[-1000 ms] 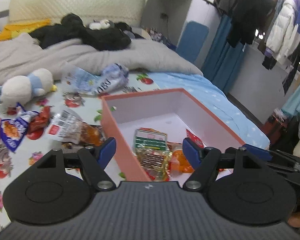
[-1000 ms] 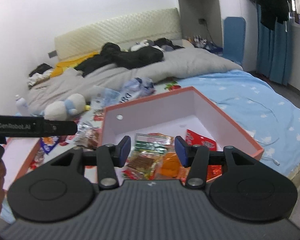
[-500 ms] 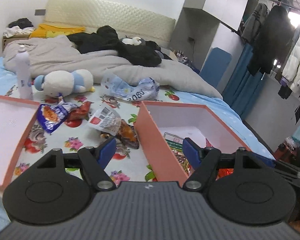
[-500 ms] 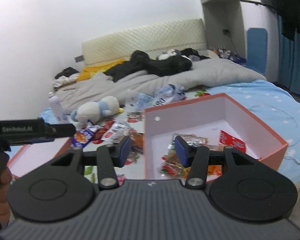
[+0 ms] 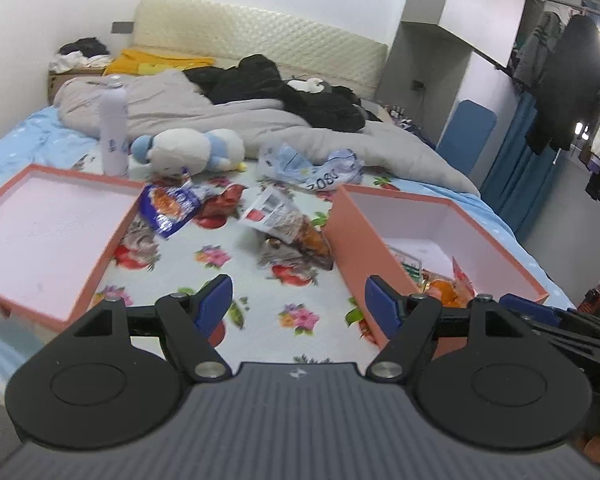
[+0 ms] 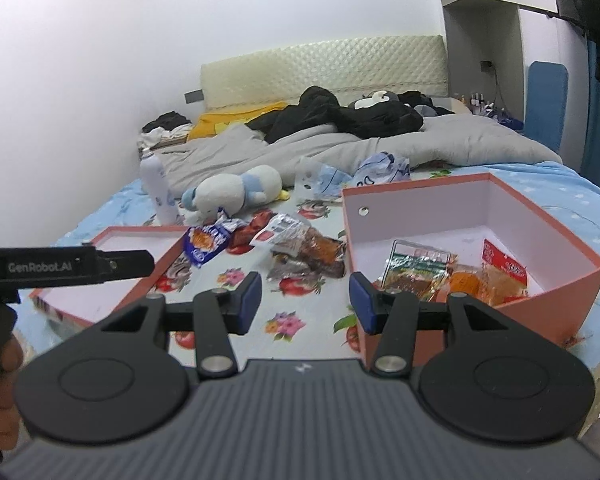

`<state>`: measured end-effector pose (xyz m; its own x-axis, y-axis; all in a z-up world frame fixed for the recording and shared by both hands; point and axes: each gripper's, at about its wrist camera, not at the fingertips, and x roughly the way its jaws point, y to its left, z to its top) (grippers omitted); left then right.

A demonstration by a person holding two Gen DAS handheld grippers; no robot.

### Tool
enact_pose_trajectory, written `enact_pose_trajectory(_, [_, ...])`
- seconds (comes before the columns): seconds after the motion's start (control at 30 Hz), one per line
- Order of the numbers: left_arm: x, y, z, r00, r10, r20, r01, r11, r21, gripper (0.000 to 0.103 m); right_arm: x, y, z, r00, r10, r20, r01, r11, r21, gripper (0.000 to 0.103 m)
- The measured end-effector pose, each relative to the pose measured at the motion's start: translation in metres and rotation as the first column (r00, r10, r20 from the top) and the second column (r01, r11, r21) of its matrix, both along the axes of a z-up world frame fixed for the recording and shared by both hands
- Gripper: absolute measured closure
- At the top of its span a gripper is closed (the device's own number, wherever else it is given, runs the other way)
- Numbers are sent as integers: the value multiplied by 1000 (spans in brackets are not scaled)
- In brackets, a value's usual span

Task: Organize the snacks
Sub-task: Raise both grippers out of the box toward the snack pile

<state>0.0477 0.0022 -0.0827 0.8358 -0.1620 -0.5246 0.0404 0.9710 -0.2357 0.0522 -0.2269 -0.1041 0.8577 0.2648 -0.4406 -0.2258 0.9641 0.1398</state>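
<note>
A deep orange box [image 5: 352,236] [image 6: 548,292] on the right holds several snack packets [image 6: 420,270]. A shallow orange lid [image 5: 104,256] [image 6: 112,236] lies empty on the left. Between them on the floral sheet lie a blue snack bag [image 5: 172,208] [image 6: 206,242], a red packet [image 5: 224,204] and a clear packet with brown snacks [image 5: 288,224] [image 6: 304,246]. My left gripper [image 5: 298,304] is open and empty above the sheet. My right gripper [image 6: 304,300] is open and empty, near the box's left wall. The left gripper's body [image 6: 60,268] shows in the right wrist view.
A plush toy [image 5: 192,150] [image 6: 236,190], a white bottle [image 5: 113,132] [image 6: 156,190] and crumpled plastic bags [image 5: 320,168] lie behind the snacks. A grey duvet [image 5: 220,116] with black clothes covers the bed's far half. Hanging clothes [image 5: 572,80] are at the right.
Both grippers have pulled back and swung left, from over the box's contents to over the sheet between box and lid. The right gripper has opened wider. The snacks have not moved.
</note>
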Motion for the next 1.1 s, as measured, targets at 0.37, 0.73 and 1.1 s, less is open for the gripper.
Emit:
enact_pose_trajectory(0.37, [2,18,-18,998,39,-48,-40,999,-20,26,7,30,-19,998,51,-39,-53,996,-71,52])
enact_pose_trajectory(0.73, [38,40,-34,993,82,-85,-84,996,-25,26,46,48,-28,997,65,-33,-68,994,-82,52])
enact_pose_trajectory(1.1, [120,61,-71,980,77,-184,-86,996,-36,25,113,79,-45,992,124,-31,-127,982,-138,52])
